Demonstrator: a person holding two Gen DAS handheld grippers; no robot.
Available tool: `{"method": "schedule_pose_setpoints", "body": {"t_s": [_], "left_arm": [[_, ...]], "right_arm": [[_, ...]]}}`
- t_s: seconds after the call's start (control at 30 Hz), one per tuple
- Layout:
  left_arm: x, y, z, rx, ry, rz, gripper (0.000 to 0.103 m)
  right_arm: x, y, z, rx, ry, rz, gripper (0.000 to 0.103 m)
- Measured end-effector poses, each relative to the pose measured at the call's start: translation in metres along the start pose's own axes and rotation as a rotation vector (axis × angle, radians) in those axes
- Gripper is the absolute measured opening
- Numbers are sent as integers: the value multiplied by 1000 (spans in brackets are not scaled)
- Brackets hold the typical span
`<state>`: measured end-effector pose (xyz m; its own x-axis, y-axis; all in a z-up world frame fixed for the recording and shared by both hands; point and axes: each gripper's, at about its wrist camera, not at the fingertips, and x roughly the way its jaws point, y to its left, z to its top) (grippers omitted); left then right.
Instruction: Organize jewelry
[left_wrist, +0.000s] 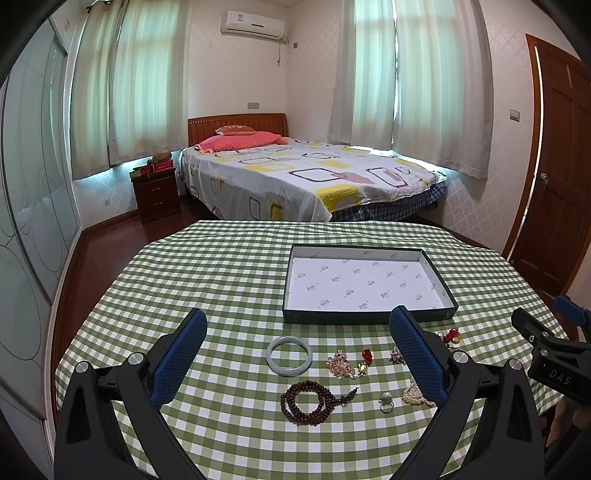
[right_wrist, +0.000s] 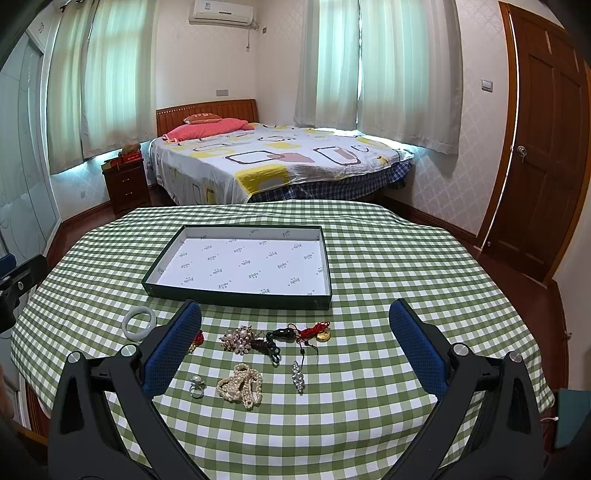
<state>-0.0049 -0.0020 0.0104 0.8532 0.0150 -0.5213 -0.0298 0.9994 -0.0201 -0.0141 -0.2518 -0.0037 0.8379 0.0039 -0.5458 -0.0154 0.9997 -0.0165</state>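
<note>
Jewelry lies scattered on the green checked tablecloth in front of a shallow dark-green box (left_wrist: 369, 315) (right_wrist: 236, 297) with a white lining. A pale jade bangle (left_wrist: 289, 355) (right_wrist: 139, 324), a brown bead string (left_wrist: 306, 403), a pearl ring (left_wrist: 386, 401) (right_wrist: 196, 386), a pearl strand (right_wrist: 241, 385), a pearl brooch (left_wrist: 340, 364) (right_wrist: 239, 339), a red-and-gold charm (right_wrist: 320, 331) and a rhinestone clip (right_wrist: 298, 376) rest there. My left gripper (left_wrist: 299, 328) hangs open above the bangle and beads. My right gripper (right_wrist: 295, 321) is open over the brooch and pearls, holding nothing.
The round table (left_wrist: 221, 266) ends close on all sides. Behind it stand a bed (left_wrist: 303, 177), a nightstand (left_wrist: 157, 194) and a wooden door (right_wrist: 543, 147) at right. The right gripper's body (left_wrist: 554, 354) shows at the right edge of the left wrist view.
</note>
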Motion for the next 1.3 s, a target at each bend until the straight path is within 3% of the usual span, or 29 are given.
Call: {"method": "schedule_pose_setpoints", "body": {"t_s": [1.3], "left_arm": [[-3, -1, 0, 1, 1, 4, 96]], "right_arm": [[-1, 0, 1, -1, -3, 0, 99]]}}
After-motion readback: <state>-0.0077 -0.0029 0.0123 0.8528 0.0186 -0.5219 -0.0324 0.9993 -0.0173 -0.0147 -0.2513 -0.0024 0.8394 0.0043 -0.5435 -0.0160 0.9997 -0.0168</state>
